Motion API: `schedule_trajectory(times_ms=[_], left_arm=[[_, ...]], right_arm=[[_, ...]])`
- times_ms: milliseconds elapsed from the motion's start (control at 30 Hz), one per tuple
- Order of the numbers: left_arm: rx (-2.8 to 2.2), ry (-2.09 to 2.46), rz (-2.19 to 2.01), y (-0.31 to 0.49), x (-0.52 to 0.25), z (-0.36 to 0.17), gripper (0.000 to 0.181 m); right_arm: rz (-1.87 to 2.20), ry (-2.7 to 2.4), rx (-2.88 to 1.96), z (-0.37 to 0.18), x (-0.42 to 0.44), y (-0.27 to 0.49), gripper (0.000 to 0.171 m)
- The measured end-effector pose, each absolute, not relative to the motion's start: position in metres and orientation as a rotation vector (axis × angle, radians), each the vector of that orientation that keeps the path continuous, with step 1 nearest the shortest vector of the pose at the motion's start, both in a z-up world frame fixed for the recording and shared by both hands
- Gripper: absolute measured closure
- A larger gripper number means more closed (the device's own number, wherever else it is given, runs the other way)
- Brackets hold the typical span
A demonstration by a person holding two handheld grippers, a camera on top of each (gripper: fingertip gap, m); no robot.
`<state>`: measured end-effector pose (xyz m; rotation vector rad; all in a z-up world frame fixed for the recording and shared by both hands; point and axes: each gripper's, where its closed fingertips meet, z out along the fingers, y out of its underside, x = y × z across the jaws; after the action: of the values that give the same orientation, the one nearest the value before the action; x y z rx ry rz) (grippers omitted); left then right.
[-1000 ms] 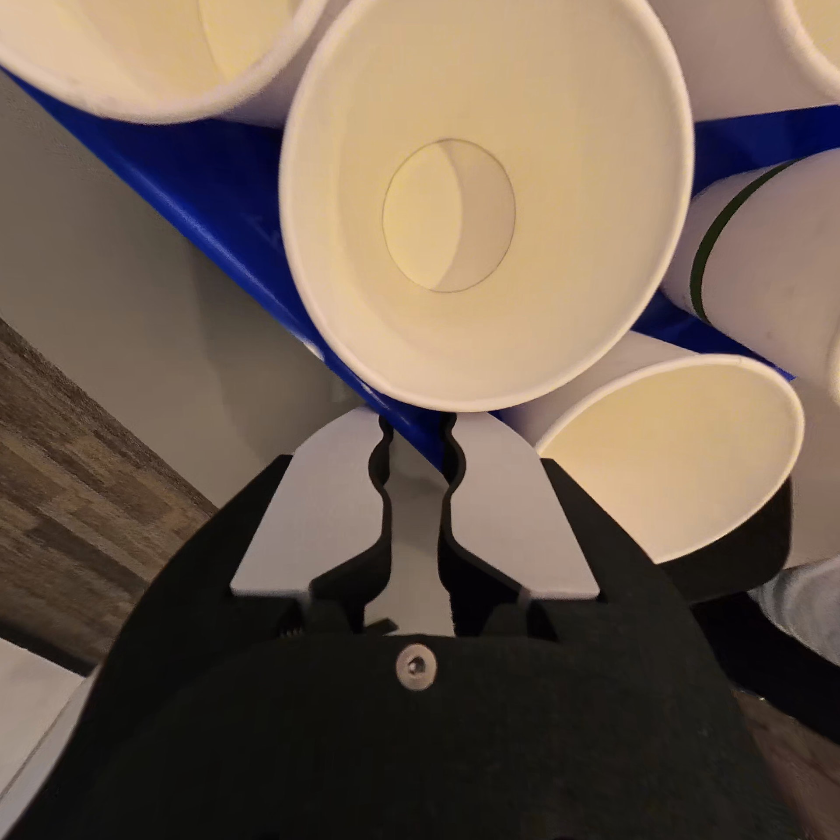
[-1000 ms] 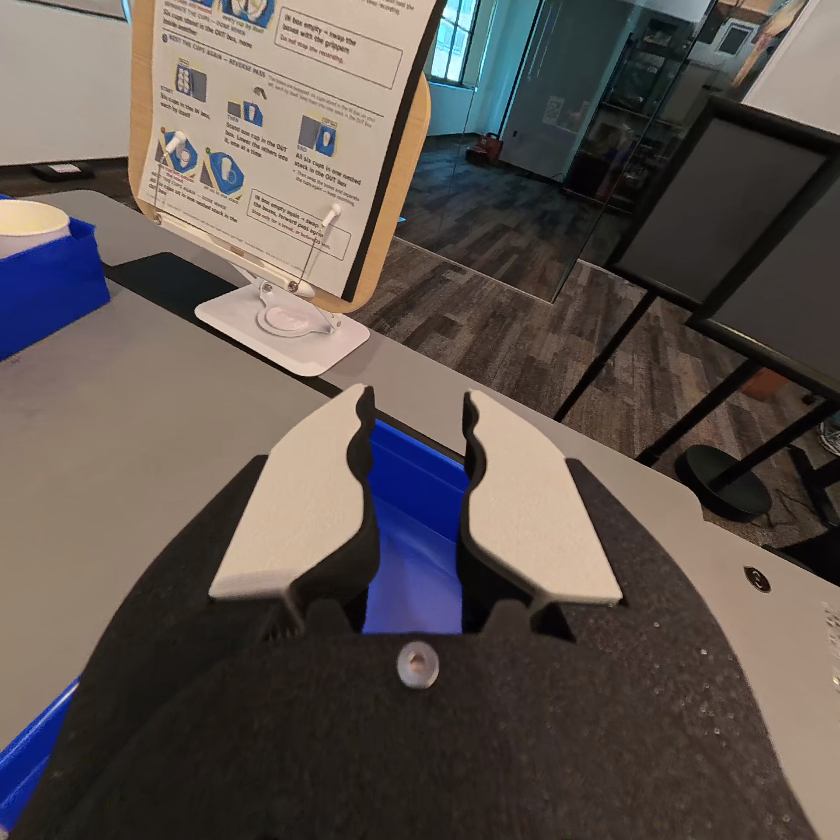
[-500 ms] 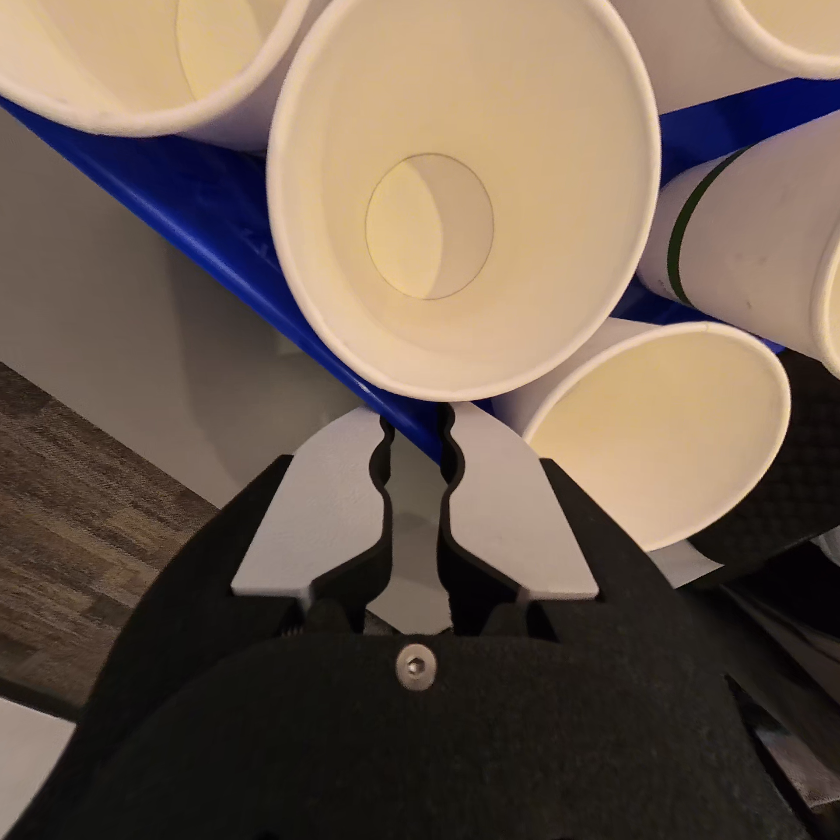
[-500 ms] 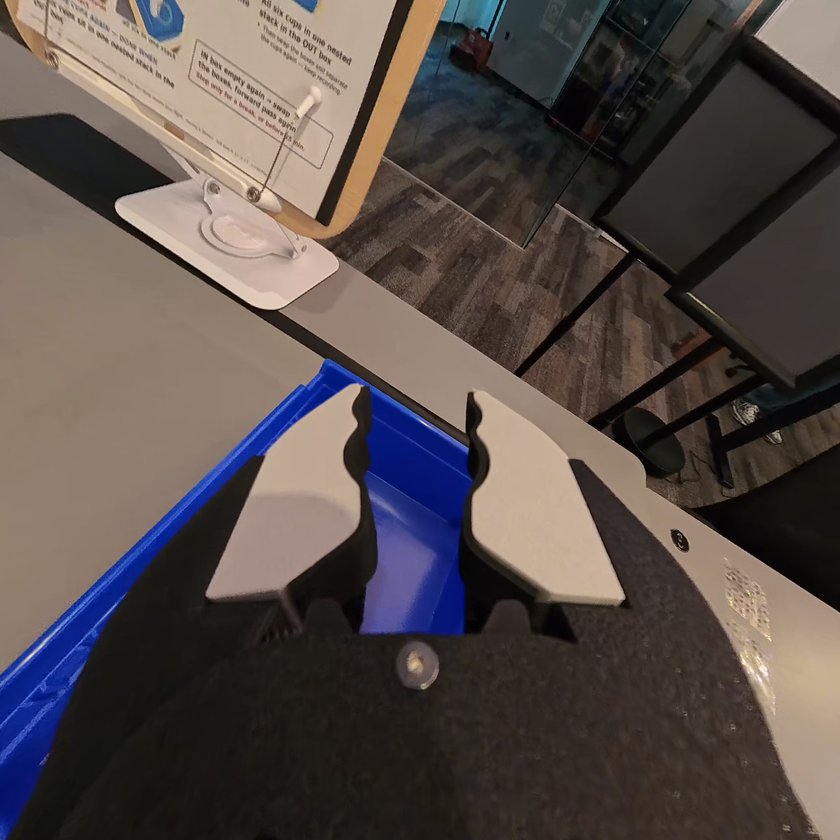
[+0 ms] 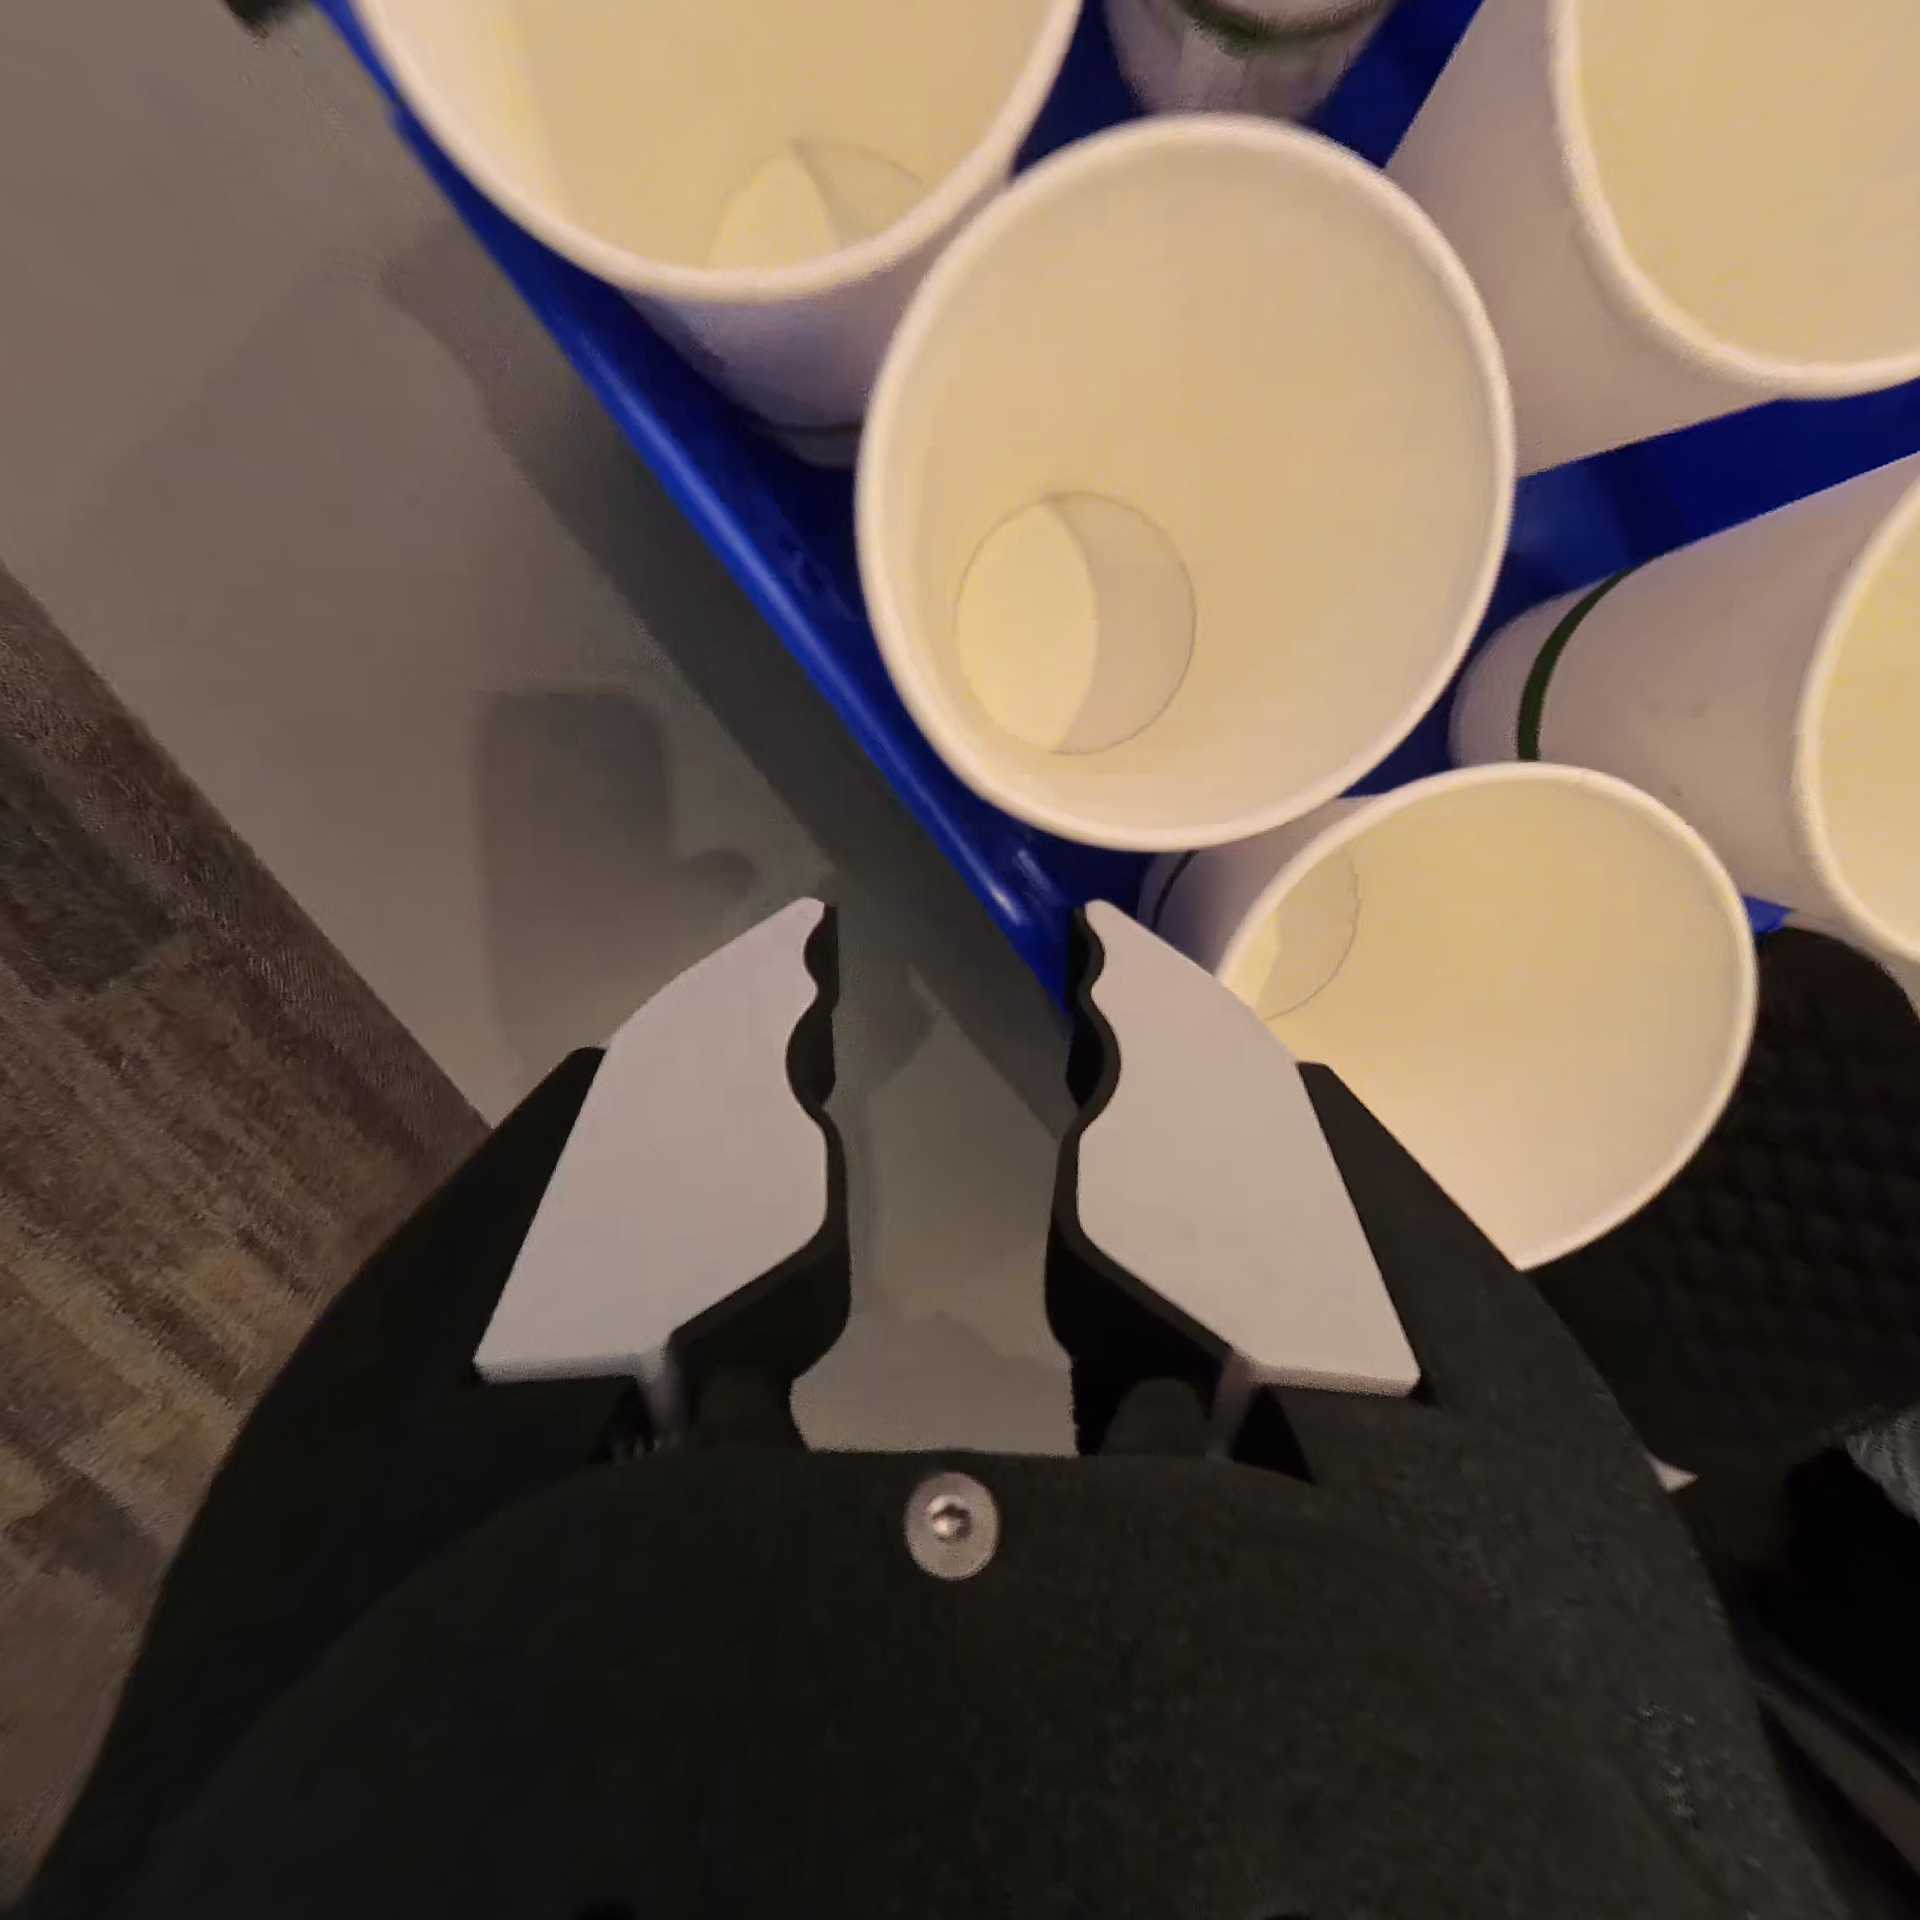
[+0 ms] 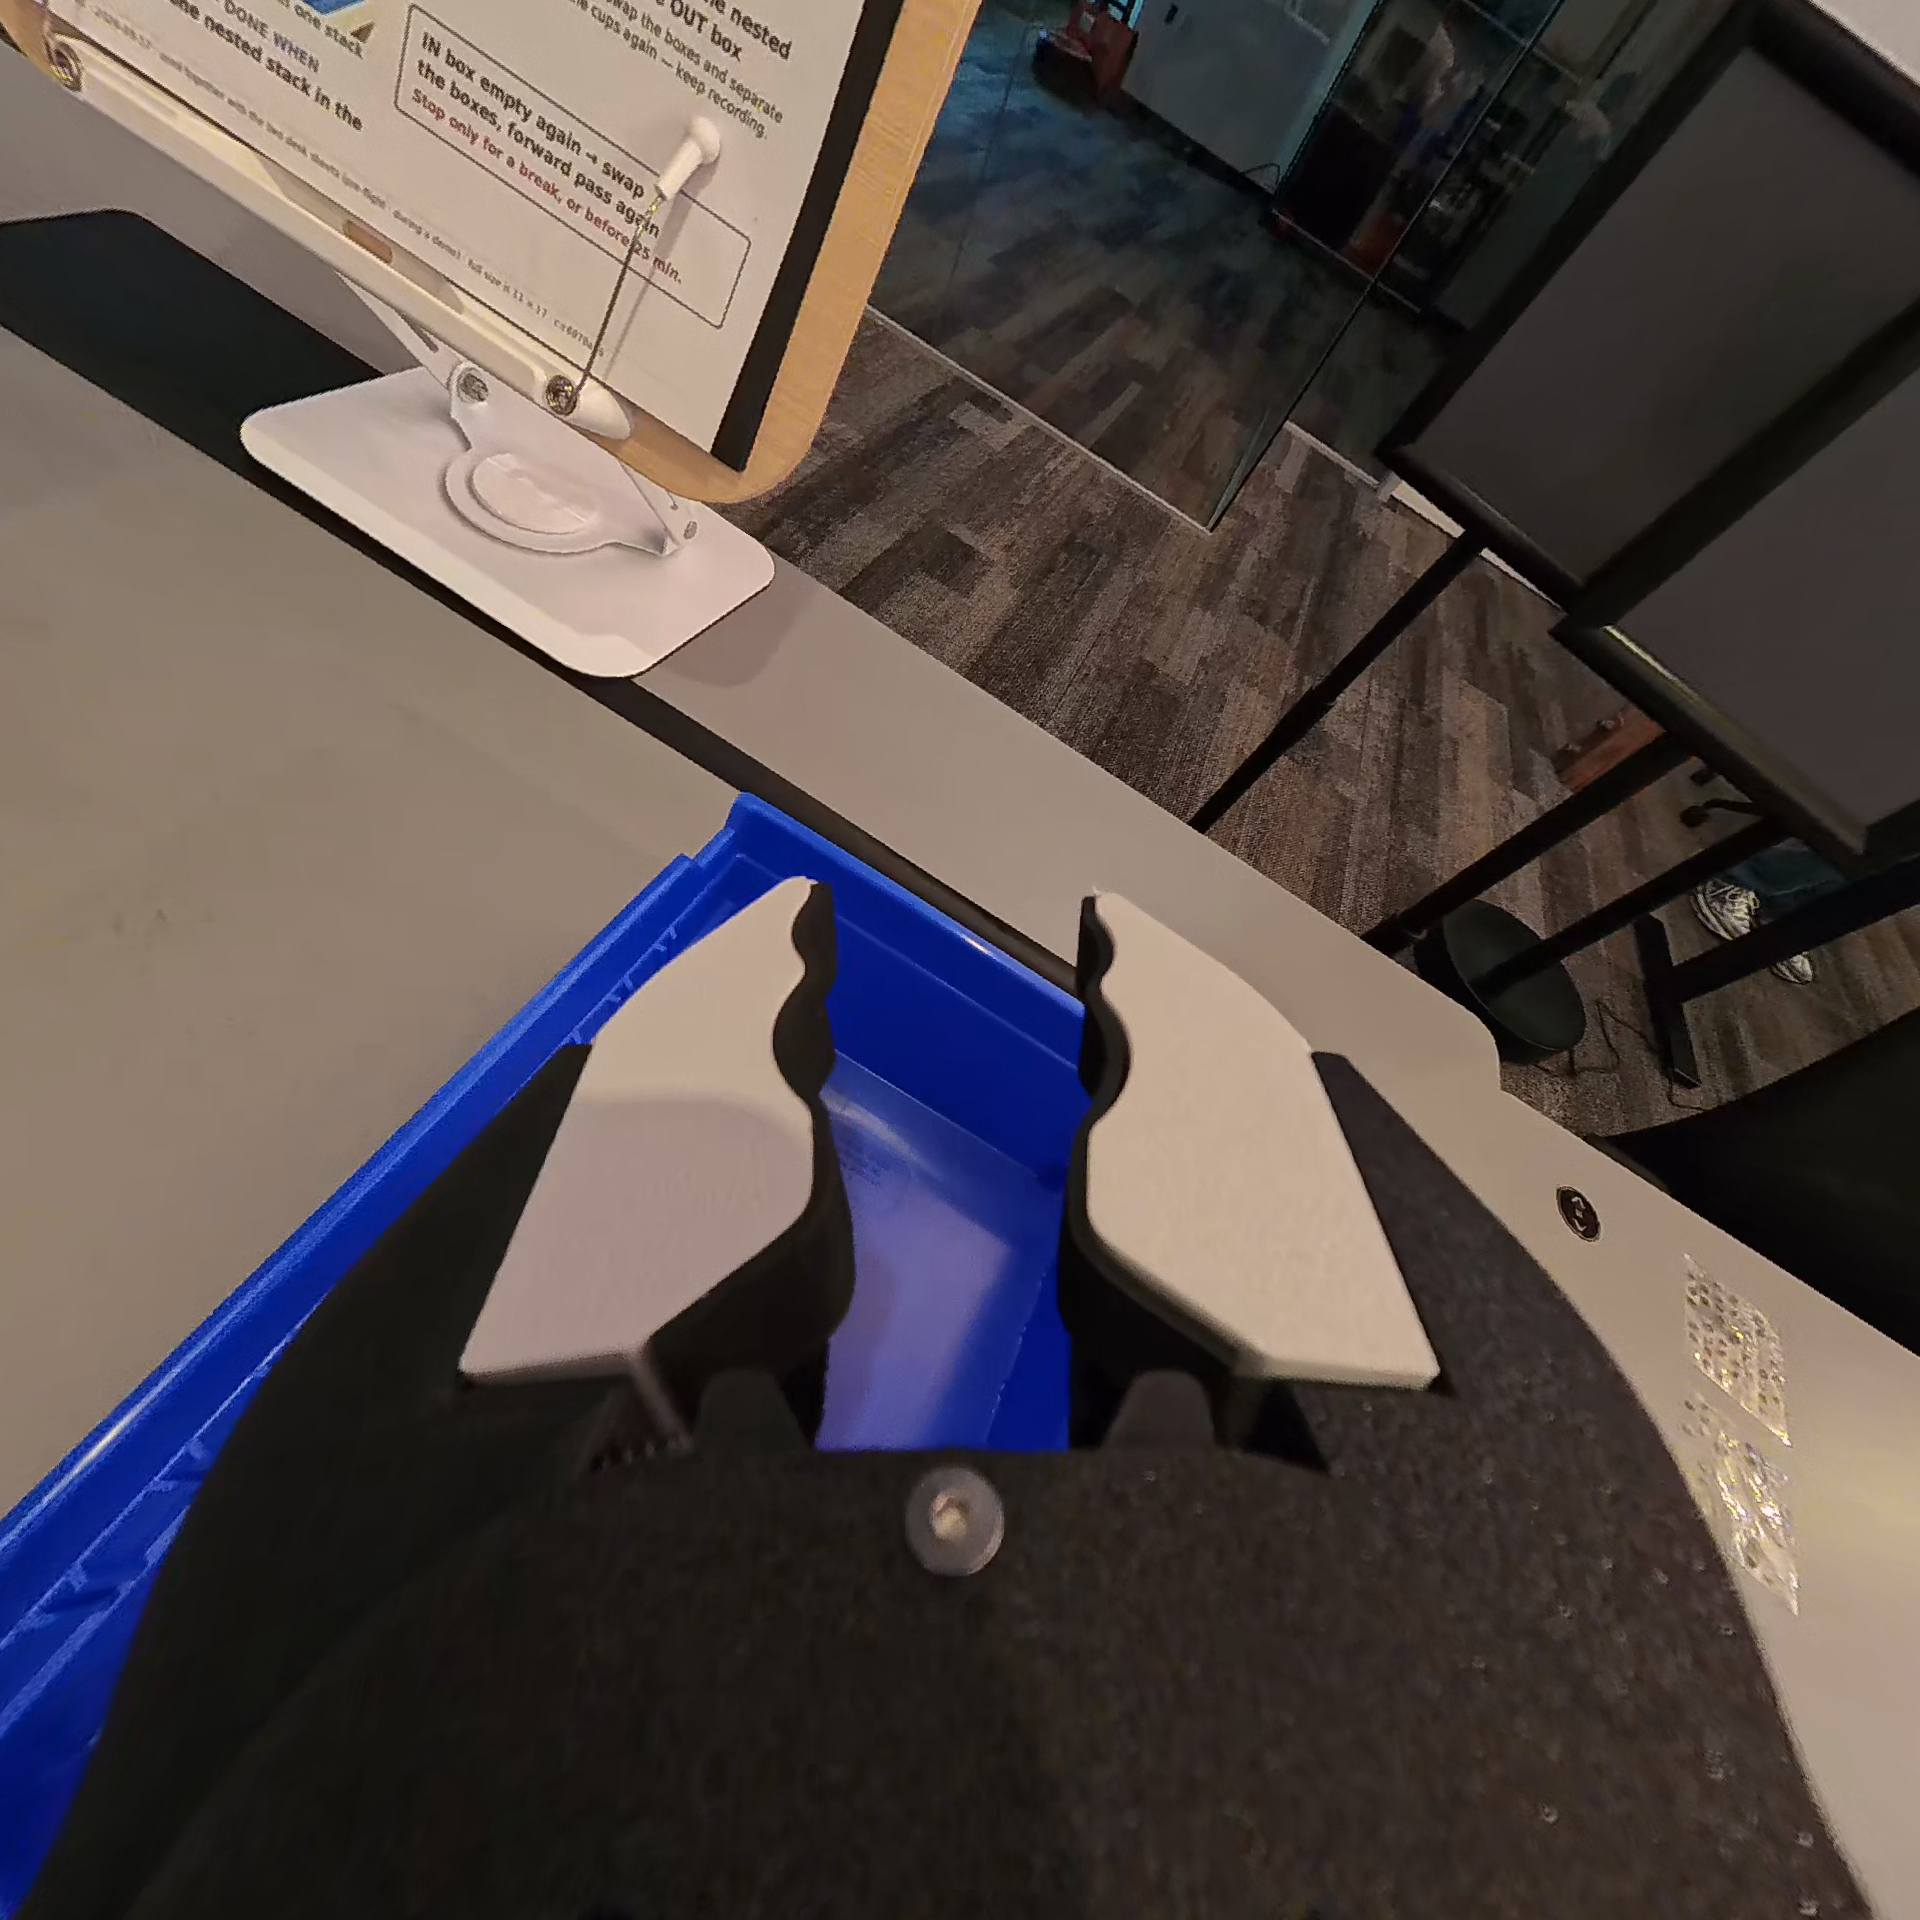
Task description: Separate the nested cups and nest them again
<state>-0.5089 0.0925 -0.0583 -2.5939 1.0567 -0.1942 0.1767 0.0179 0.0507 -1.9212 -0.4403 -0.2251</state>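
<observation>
Cups fill the left wrist view: several white paper cups with cream insides stand apart from one another in a blue plastic bin [image 5: 748, 499], none nested in another that shows. The left gripper [image 5: 951, 920] hangs above the grey tabletop [image 5: 312, 520] just outside the bin's wall, its grey fingers spread with nothing between them. Closest to it, just ahead and to its right, is a white paper cup [image 5: 1486, 1018] whose rim all but meets the right finger; a second open cup [image 5: 1184, 478] stands farther ahead. Both mouths face the camera, so each cup's long axis runs roughly along the gripper's own line of sight, which suits a pinch on the rim wall rather than a grasp round the body. The right gripper [image 6: 951, 899] is also spread and empty, poised over the inside of another blue plastic bin [image 6: 935, 997] in which no cup shows; a wood-edged instruction board on a white stand [image 6: 520, 520] sits well ahead to its left. Judging by this, the left gripper is the nearer to the cups, and the next pick probably falls to it.
</observation>
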Motion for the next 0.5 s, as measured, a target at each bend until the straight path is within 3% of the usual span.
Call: schedule_trajectory(times_ms=[100,233,333,400,500], left_arm=[[-2.411,0.911,-0.236,0.096,-0.523,-0.016,0.142],[-1.974,0.742,-0.387,0.082,-0.519,0.086,0.143],[-1.655,0.739,-0.486,0.043,-0.494,0.143,0.129],[-1.580,0.777,-0.505,0.017,-0.470,0.146,0.125],[-1.653,0.963,-0.457,-0.016,-0.431,0.104,0.132]], right_arm=[[-0.218,-0.429,-1.913,0.053,0.180,0.016,0.127],[-0.191,-0.407,-1.883,0.060,0.182,0.013,0.126],[-0.179,-0.388,-1.854,0.067,0.182,0.012,0.123],[-0.204,-0.342,-1.789,0.078,0.187,0.013,0.110],[-0.042,-0.339,-1.635,0.095,0.173,0.008,0.095]])
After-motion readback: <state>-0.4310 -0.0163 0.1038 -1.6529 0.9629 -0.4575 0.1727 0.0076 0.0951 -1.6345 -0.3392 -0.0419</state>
